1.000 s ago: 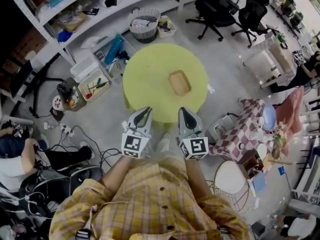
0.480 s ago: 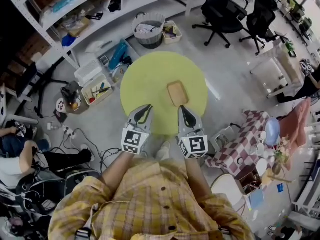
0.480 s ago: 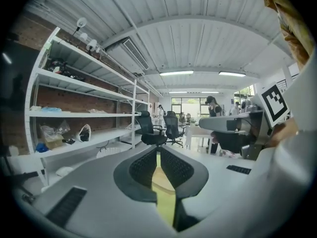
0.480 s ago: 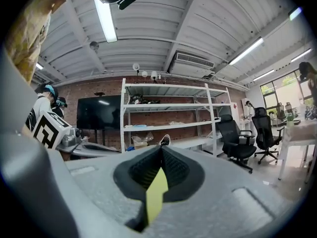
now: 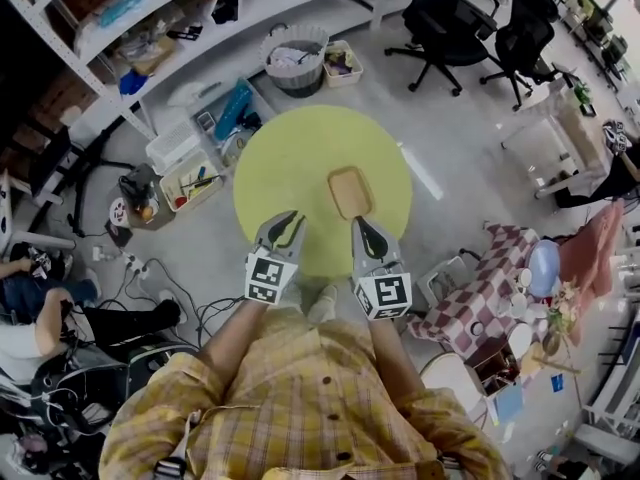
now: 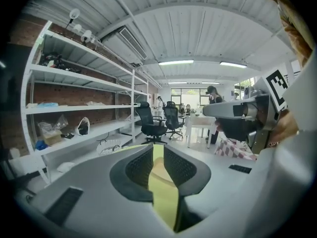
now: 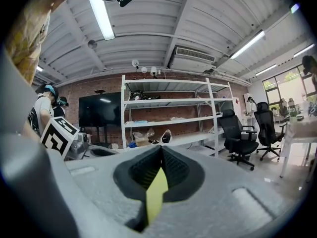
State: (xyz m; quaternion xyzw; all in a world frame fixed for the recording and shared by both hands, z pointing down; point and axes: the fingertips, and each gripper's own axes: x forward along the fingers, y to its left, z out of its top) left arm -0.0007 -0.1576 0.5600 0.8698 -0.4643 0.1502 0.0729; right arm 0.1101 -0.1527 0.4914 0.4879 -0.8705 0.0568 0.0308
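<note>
Seen from the head view, the left hand-held gripper [image 5: 287, 221] and the right hand-held gripper [image 5: 359, 222] are side by side over the near edge of a round yellow-green desk [image 5: 290, 153]. The left jaws stand slightly apart with nothing between them, and the desk top shows through the narrow gap. The right jaws meet at their tips and grip nothing. A shallow tan tray [image 5: 350, 192] lies on the desk just beyond the right hand-held gripper, apart from both. A basket [image 5: 296, 53] stands on the floor behind the desk.
</note>
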